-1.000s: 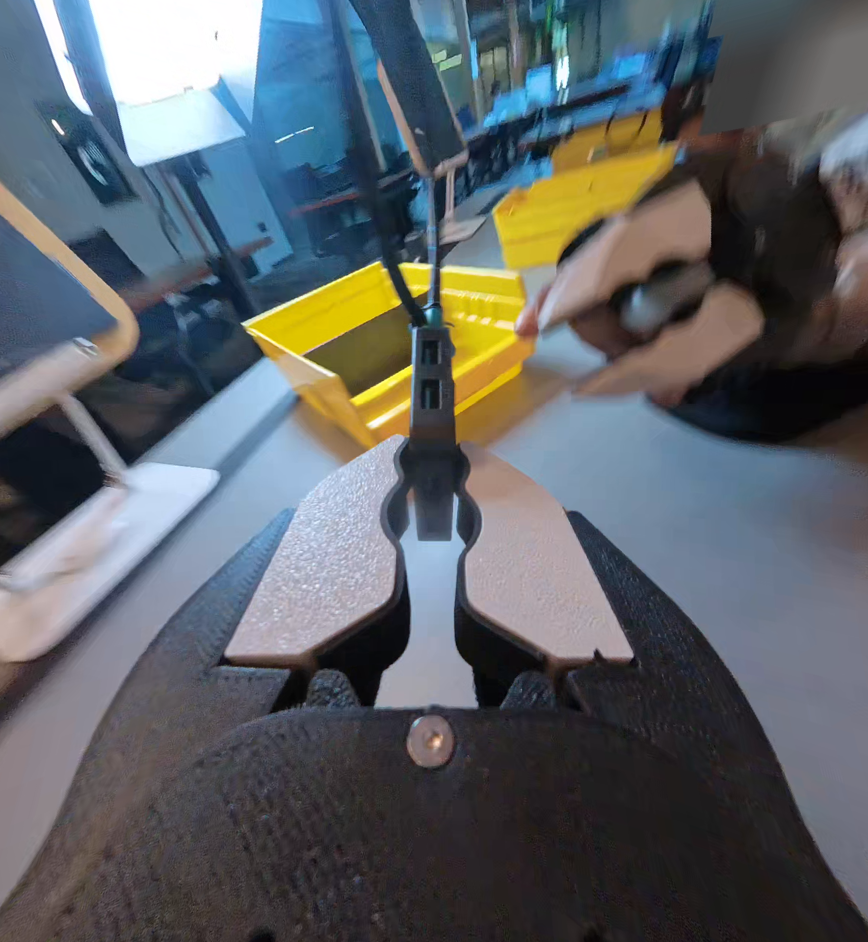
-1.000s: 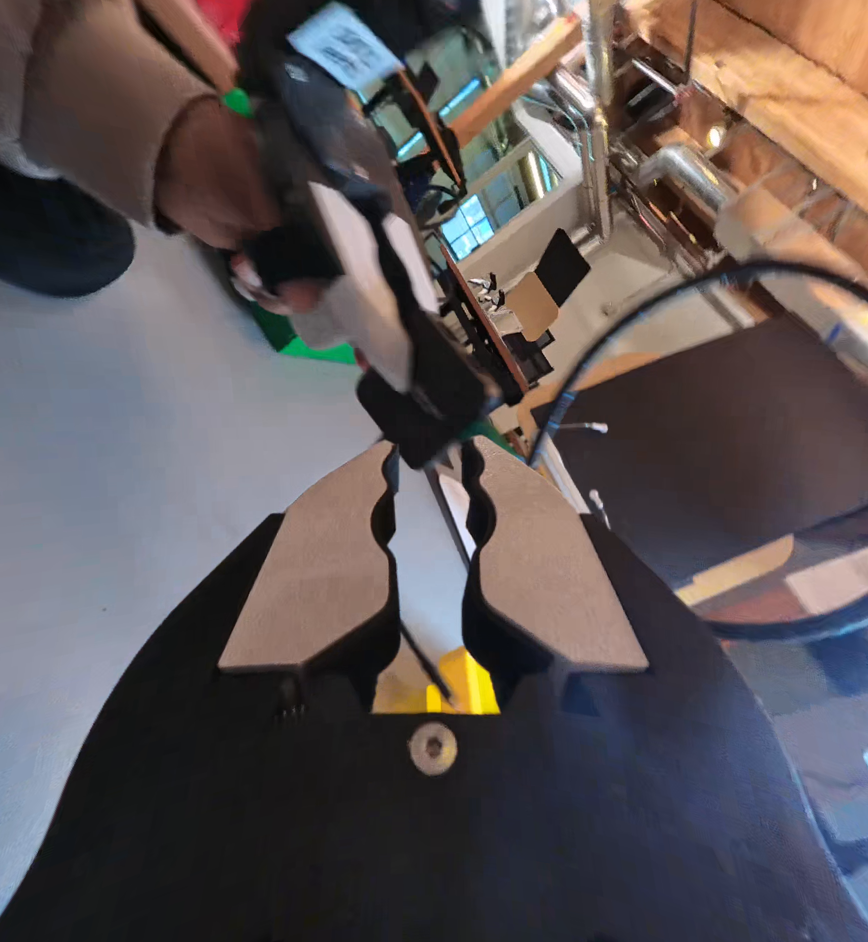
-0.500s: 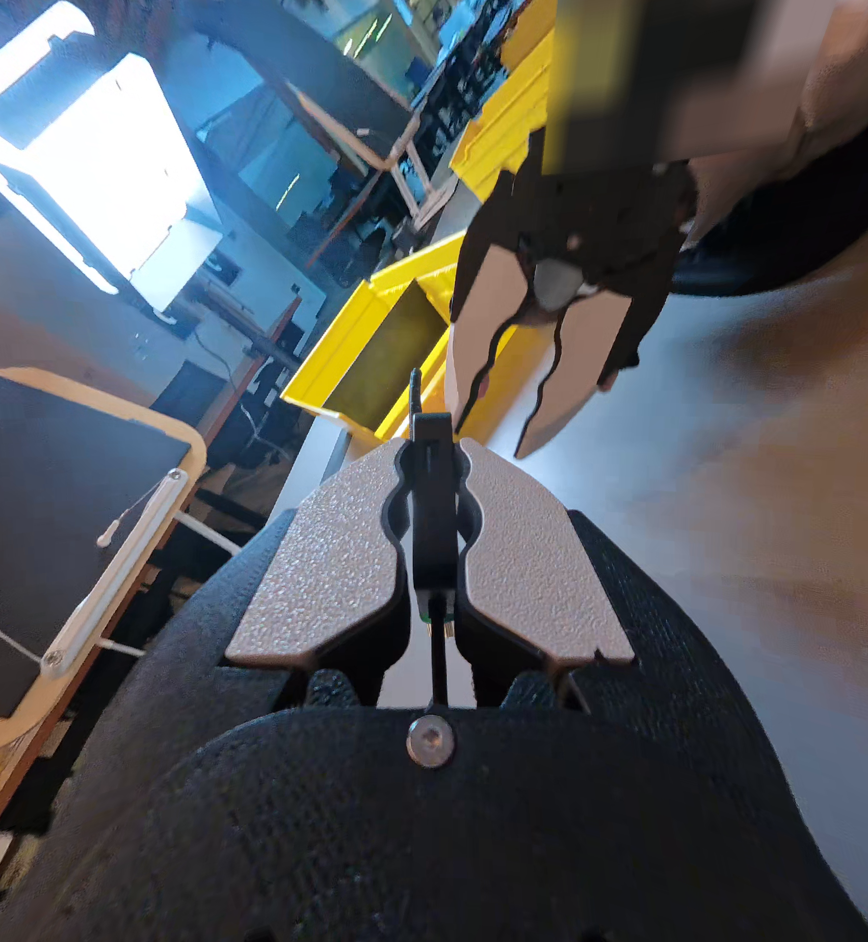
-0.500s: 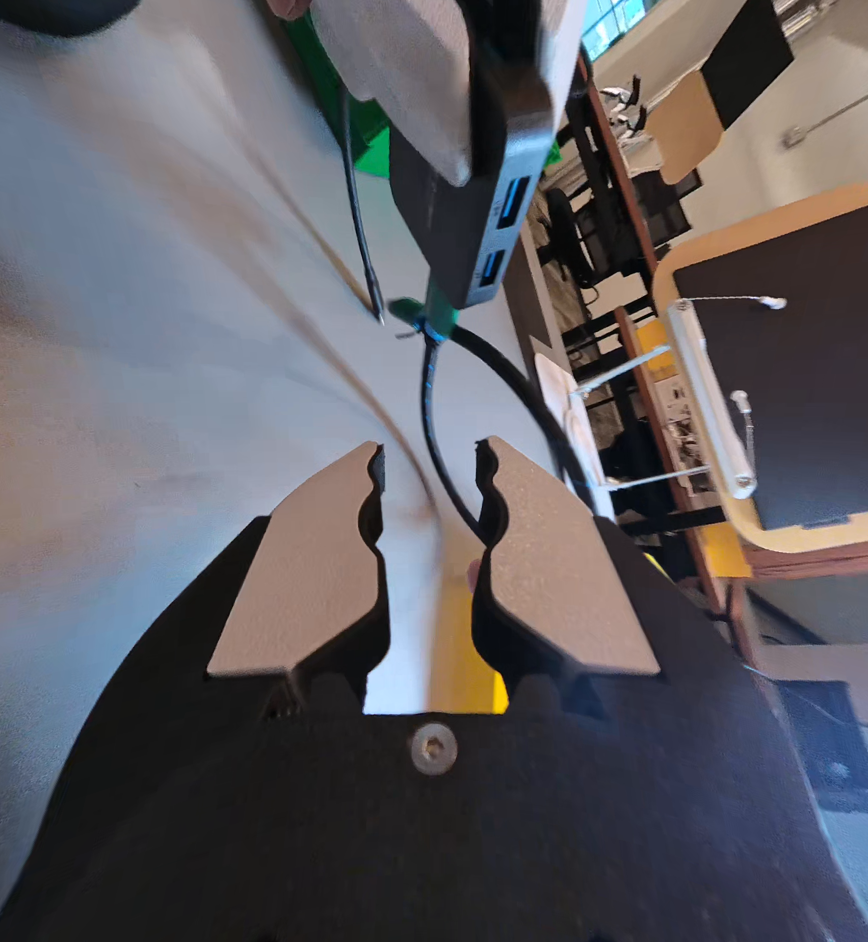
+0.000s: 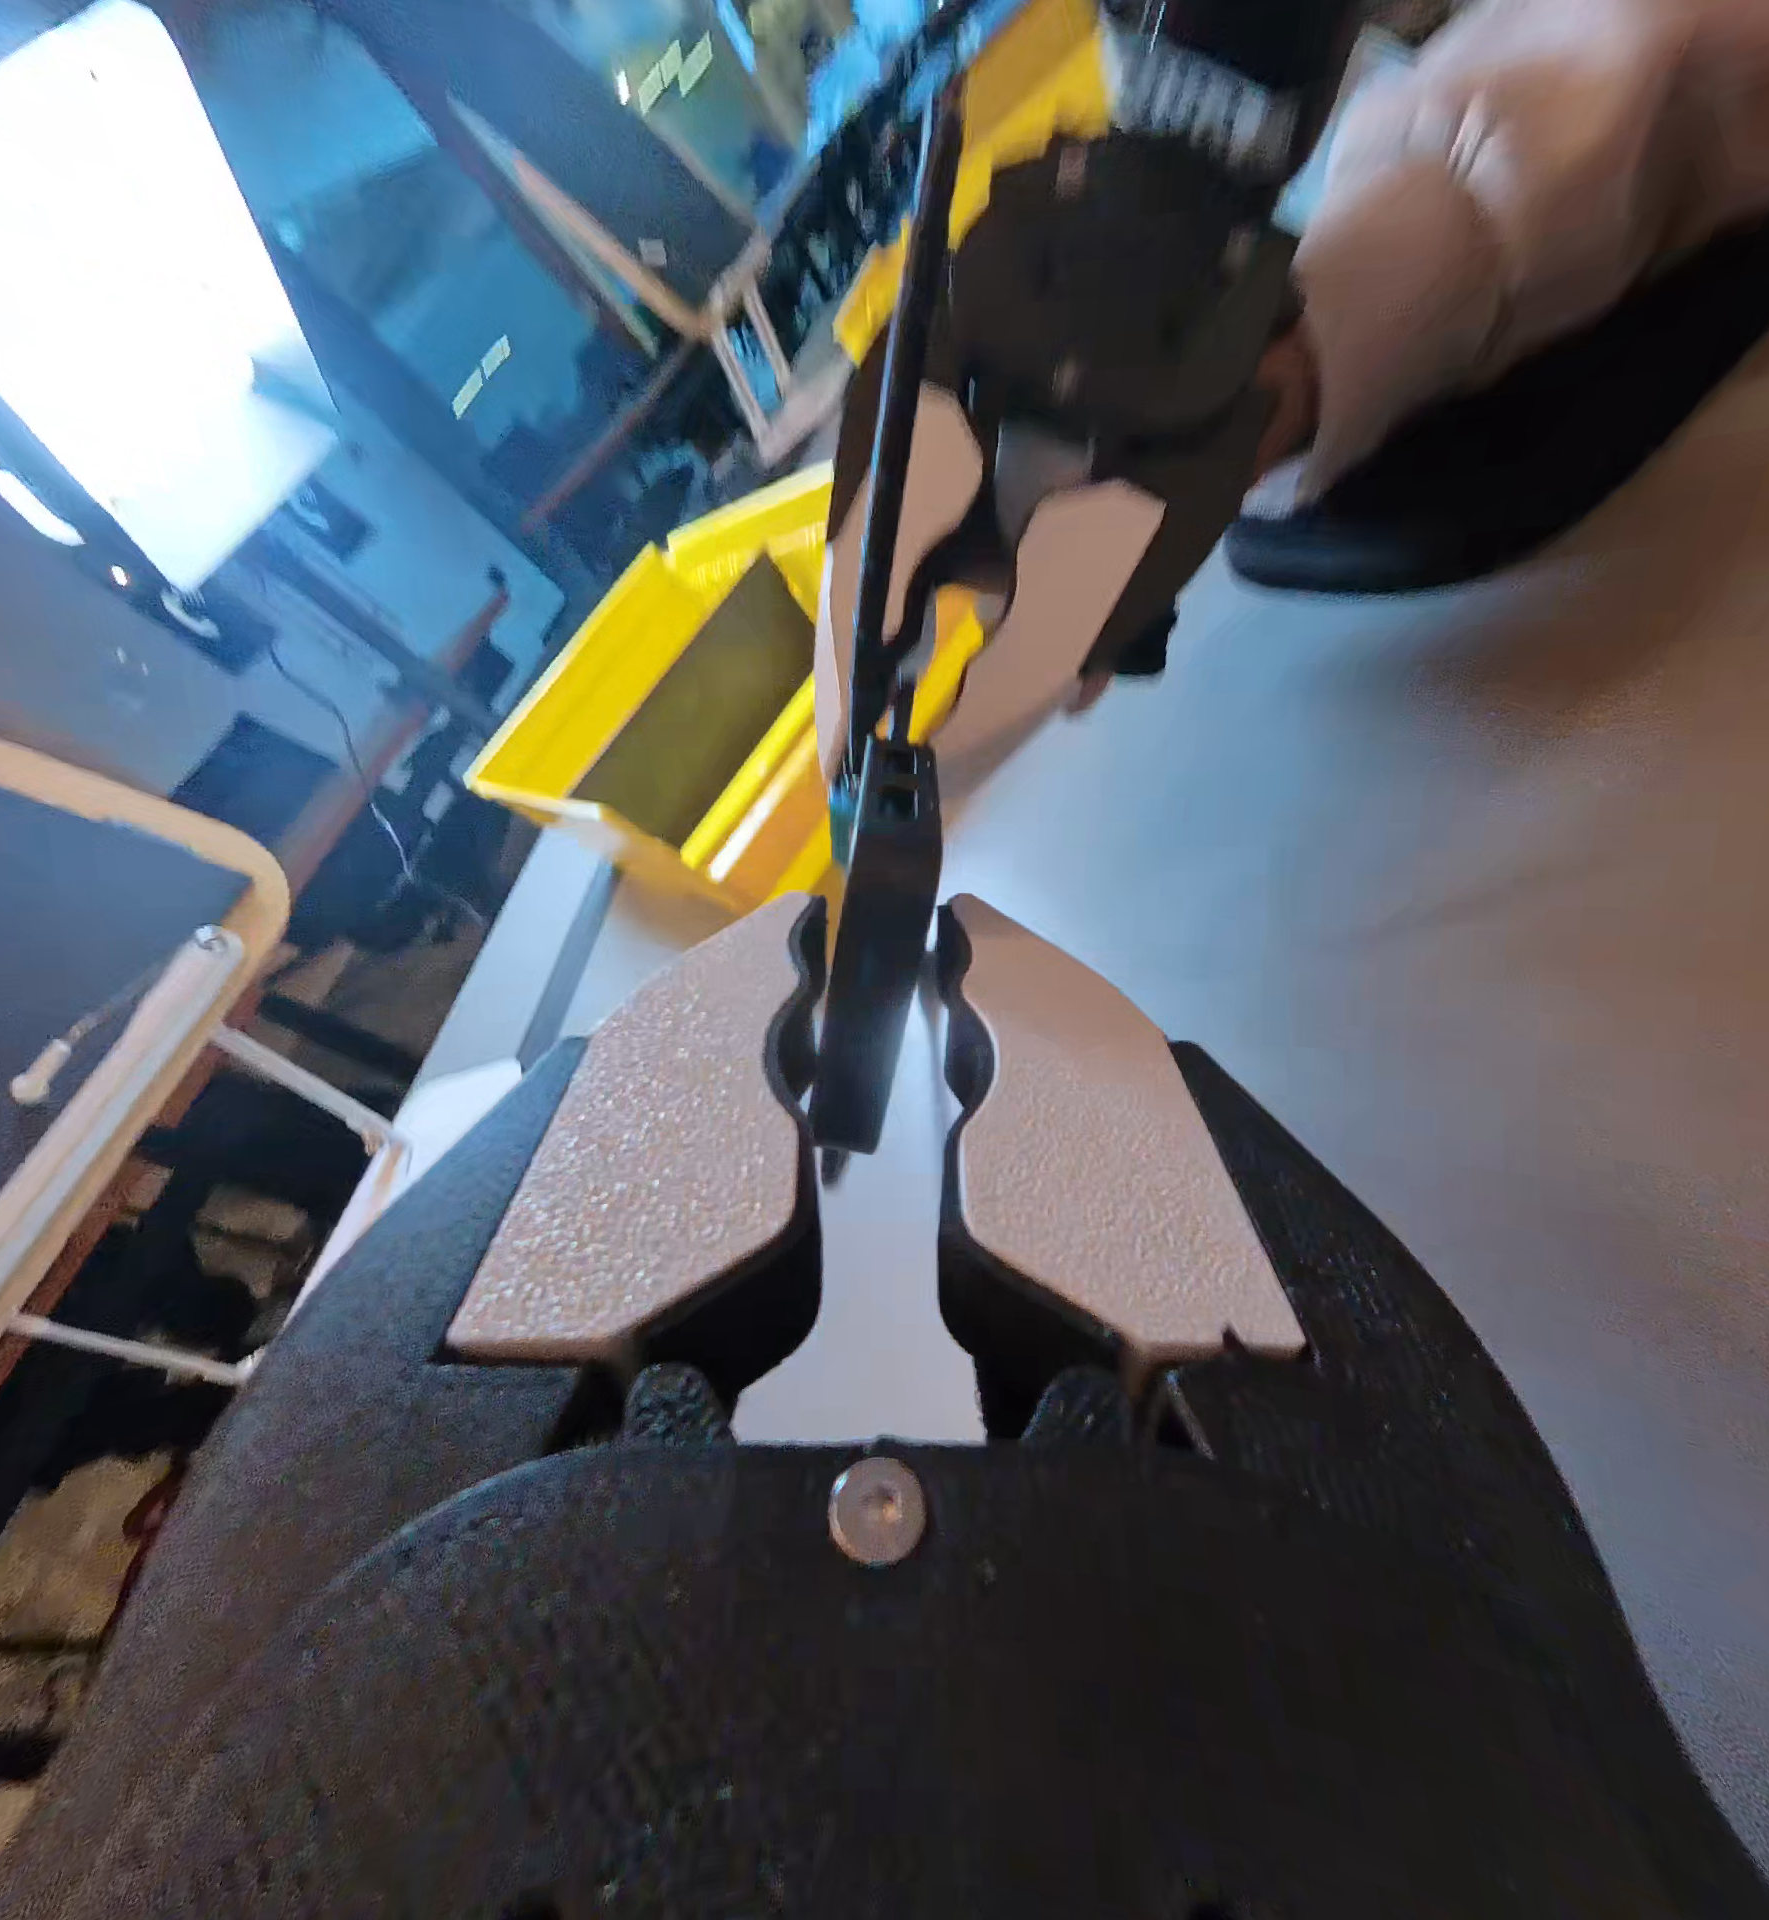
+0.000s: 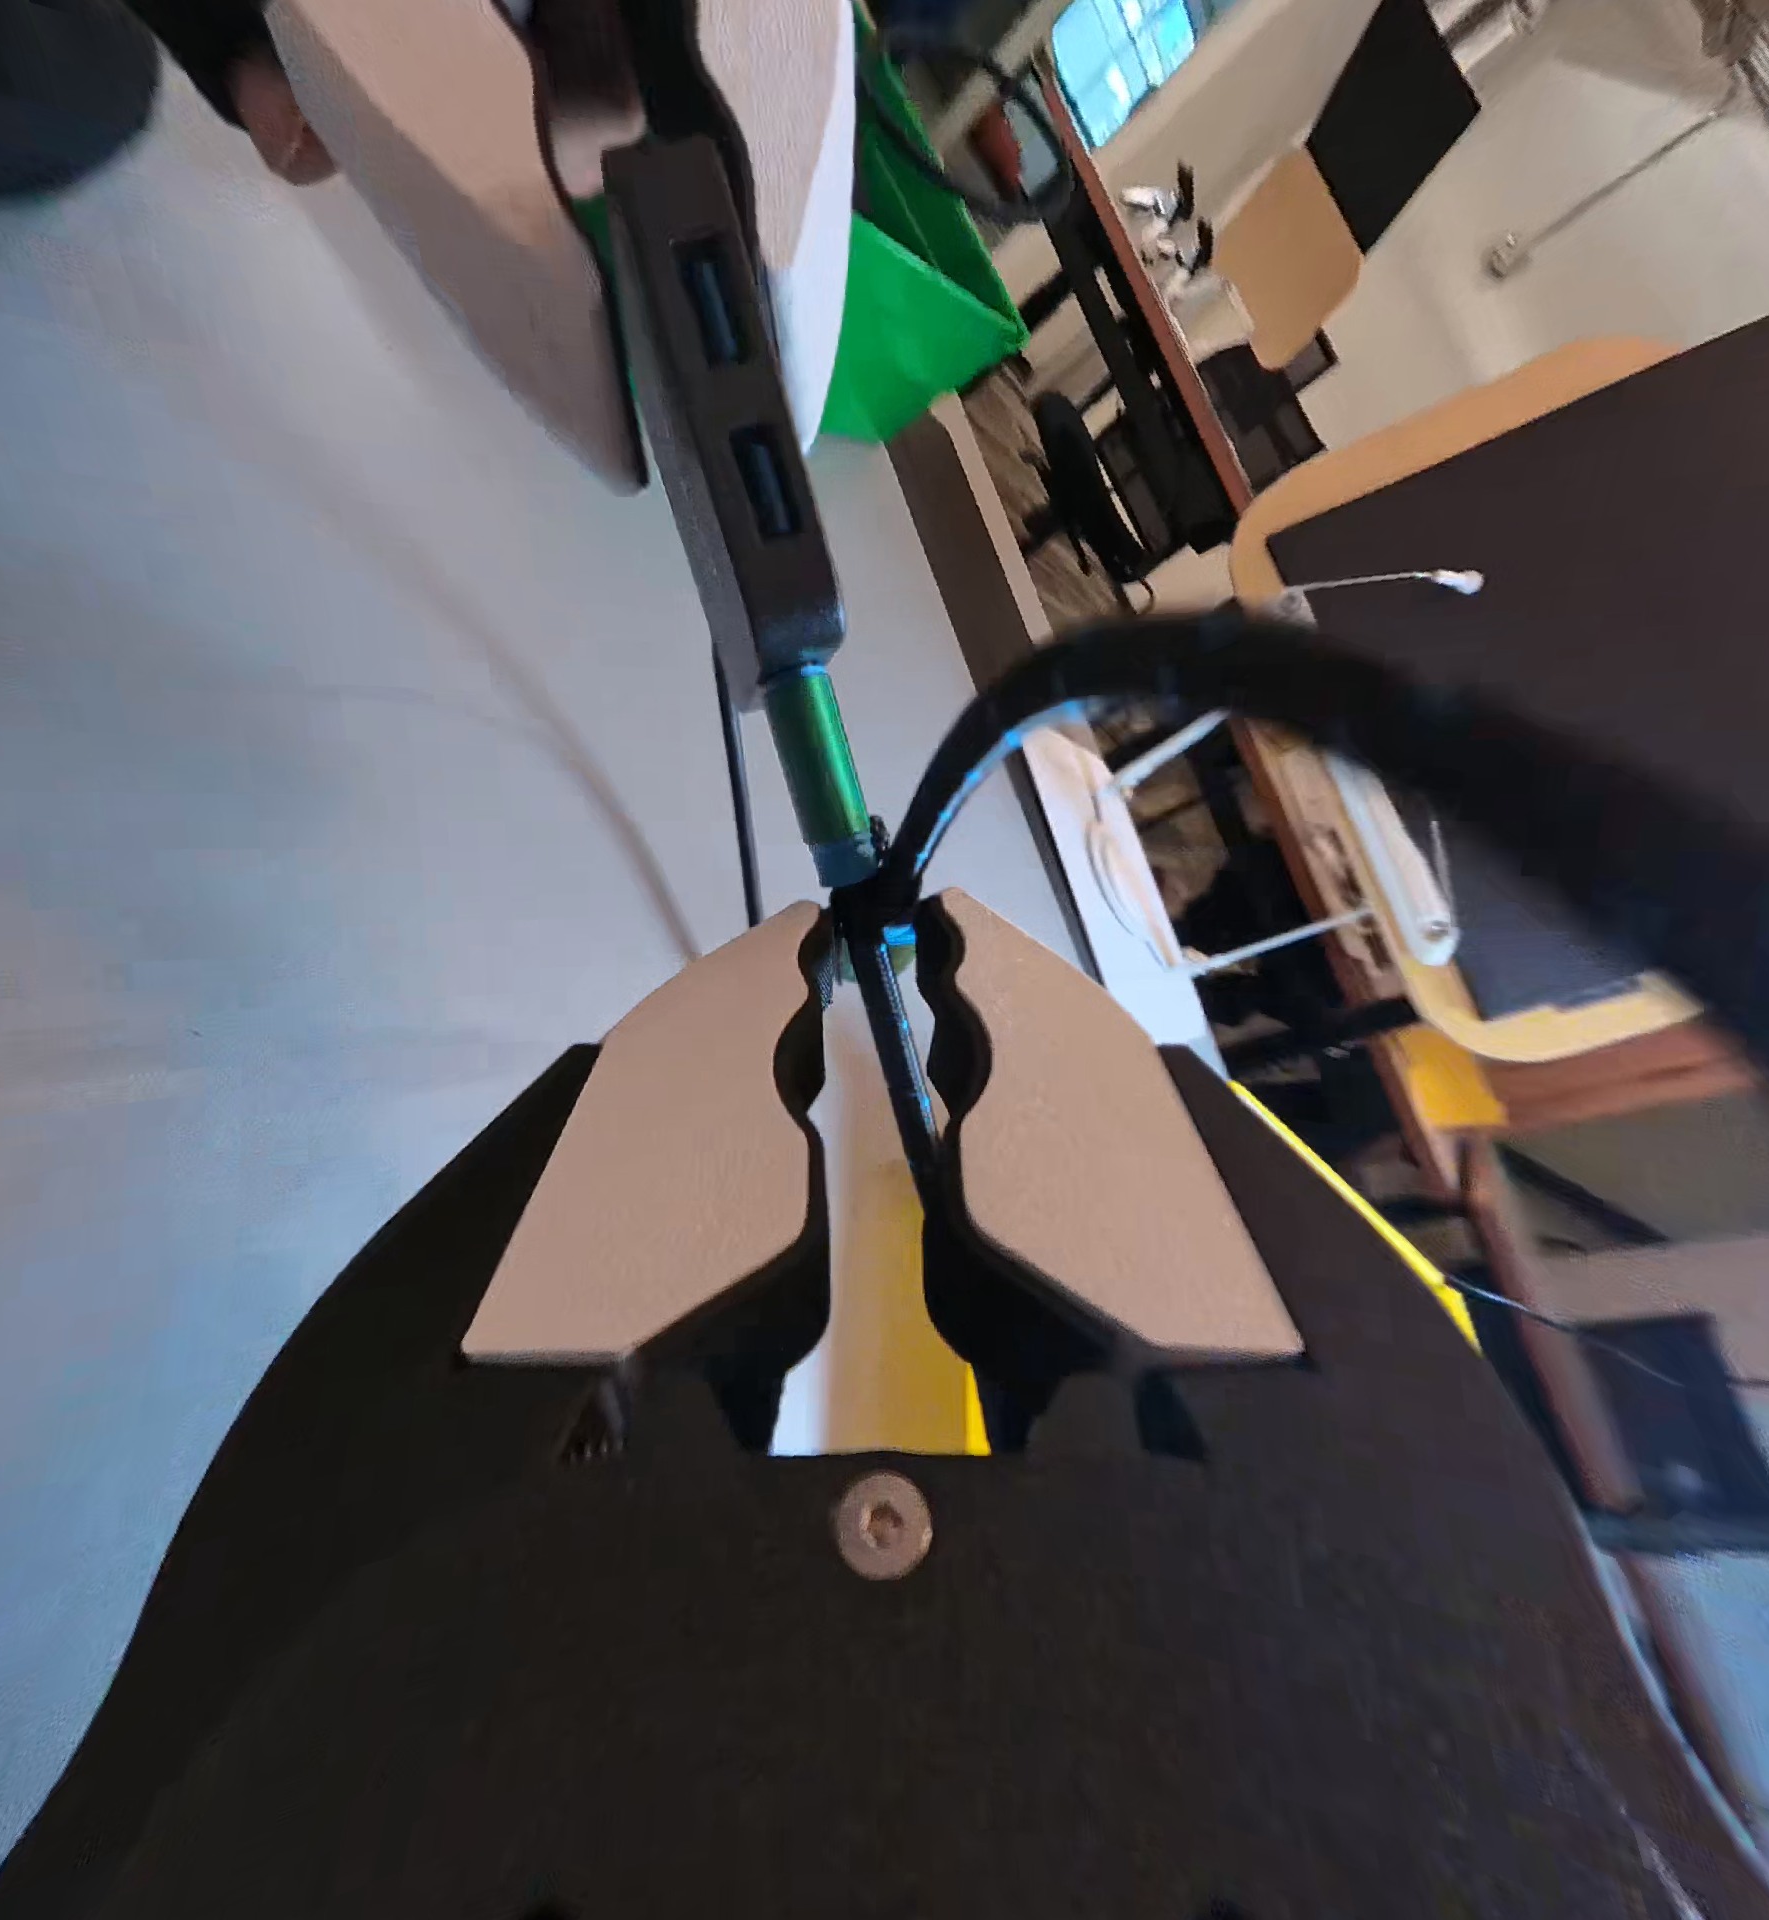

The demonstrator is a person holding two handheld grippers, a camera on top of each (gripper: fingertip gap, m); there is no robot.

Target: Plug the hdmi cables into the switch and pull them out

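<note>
The switch (image 5: 875, 966), a slim black box, is seen edge-on at frame centre in the left wrist view, sitting between the fingertips of the left gripper (image 5: 872, 925). The jaws there are narrowly parted; a thin gap shows on the right side of the box, so a firm clamp cannot be confirmed. Two small ports are visible on its far end.

In the right wrist view the same switch (image 6: 724, 416) hangs from the upper centre, with two ports facing the camera and a green plug sleeve (image 6: 823, 769) at its lower end. A black cable (image 6: 895, 1039) is run from that sleeve down between the fingers of the right gripper (image 6: 880, 920), whose jaws are only slightly apart; the cable is touched at the tips, and a grip cannot be told. A thicker loop of the cable (image 6: 1379, 696), blurred, is arced across the right half of the frame, blocking part of the background.

In the left wrist view the right gripper (image 5: 1005, 582) is seen blurred at upper centre, held by a hand (image 5: 1482, 208) at upper right. A yellow bin (image 5: 693, 727) is placed behind the switch on the grey table (image 5: 1431, 935). A green cloth (image 6: 911, 312) is visible at the table edge, upper centre of the right wrist view. A chair (image 6: 1285, 260) is seen farther back.
</note>
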